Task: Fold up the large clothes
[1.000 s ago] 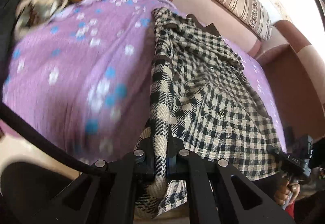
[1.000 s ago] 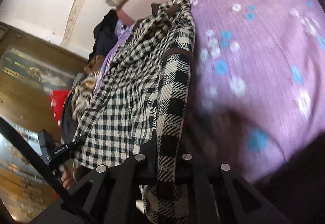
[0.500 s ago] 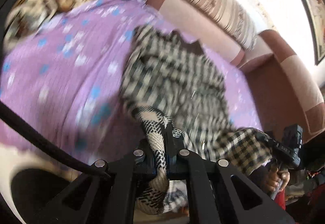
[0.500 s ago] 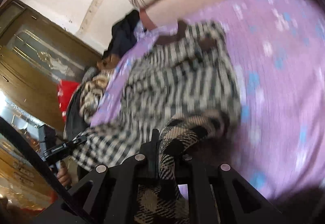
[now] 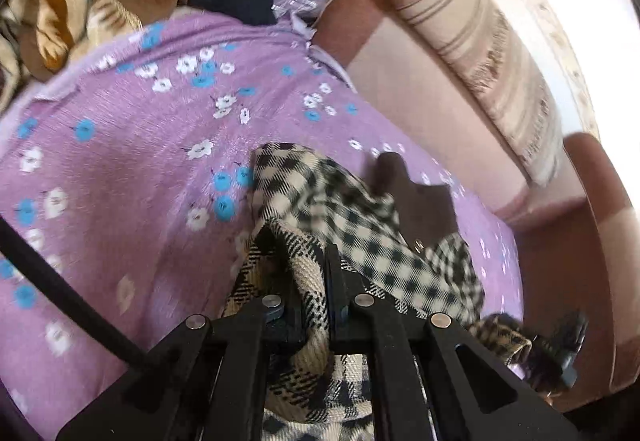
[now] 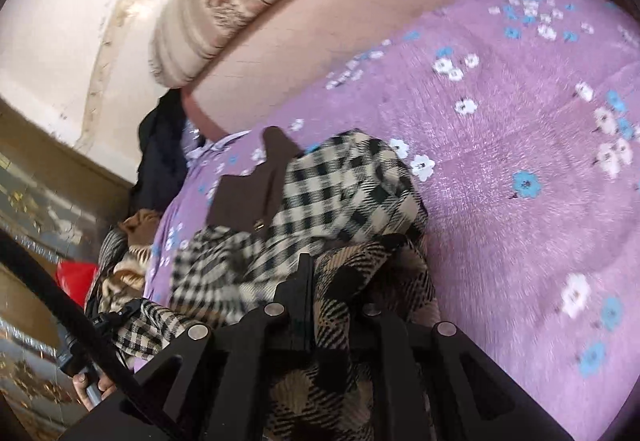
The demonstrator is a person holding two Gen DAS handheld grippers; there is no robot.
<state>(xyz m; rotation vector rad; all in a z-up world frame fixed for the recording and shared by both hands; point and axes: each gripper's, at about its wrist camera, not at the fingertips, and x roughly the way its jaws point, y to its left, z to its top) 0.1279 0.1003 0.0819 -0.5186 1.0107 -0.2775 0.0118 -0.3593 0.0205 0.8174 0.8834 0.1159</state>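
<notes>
On purple floral cover (image 5: 120,169): mid-fold, checked garment (image 5: 360,241) bunched. Left gripper (image 5: 308,281) clamped on hem; right gripper (image 6: 332,281) jaws opening, cloth between. Next: release, smooth fold.

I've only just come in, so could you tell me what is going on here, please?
A person is folding a black-and-cream checked garment on a purple flowered bedcover, with a handheld gripper in each hand. The left gripper is clamped on one edge. The right gripper has cloth between its jaws, which are opening. The garment lies bunched, partly folded over, its brown collar showing.
</notes>
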